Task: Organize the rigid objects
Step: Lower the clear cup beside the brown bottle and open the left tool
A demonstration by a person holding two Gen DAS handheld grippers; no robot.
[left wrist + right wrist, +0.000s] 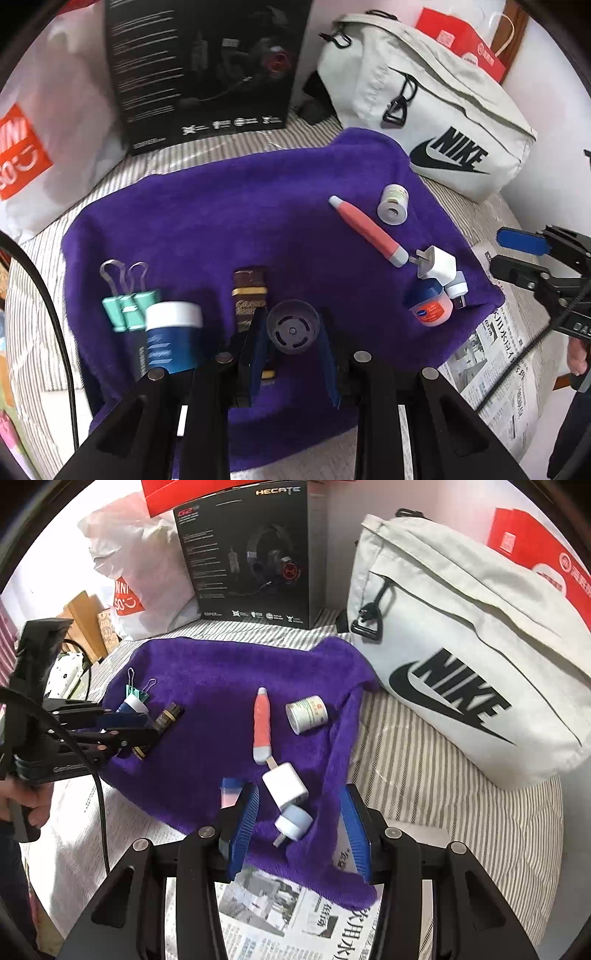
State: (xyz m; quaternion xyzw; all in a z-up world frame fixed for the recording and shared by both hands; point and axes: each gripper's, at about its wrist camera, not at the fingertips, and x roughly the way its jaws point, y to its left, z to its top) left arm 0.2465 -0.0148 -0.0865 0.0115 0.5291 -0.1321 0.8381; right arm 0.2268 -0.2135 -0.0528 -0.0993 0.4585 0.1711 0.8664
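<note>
Far left of the purple fleece cloth (229, 206): teal metal binder clips (127, 302), then a blue jar with a white lid (173, 336) touching them, then a brown-and-gold ribbed tube (250, 295) lying lengthwise away from the camera. All three sit close together like a started row.

Left claw (293, 354): blue pads (258, 350) close around a dark grey round plastic cap with slotted face (293, 326), just right of the brown tube. Pads look at the cap's sides; firm contact cannot be confirmed, likely pinching or just letting go. Cap sits low over the cloth.

Right claw (301, 825): spread wide, holding nothing. Between its pads lies a white square plug adapter (285, 784) joined end to end with a small white-and-pale-blue cylinder (293, 822). Their shared long axis runs up-left to down-right, roughly along the approach line, so the pads would close across the short width. Good alignment.

Just beyond, touching the plug's prong, a coral-pink pen-shaped tube with grey ends (261, 725), axis near vertical in frame. Right of it a white squat jar on its side (307, 714). A small blue-lidded pink jar (430, 306) sits beside the adapter, nearer the right claw.
</note>
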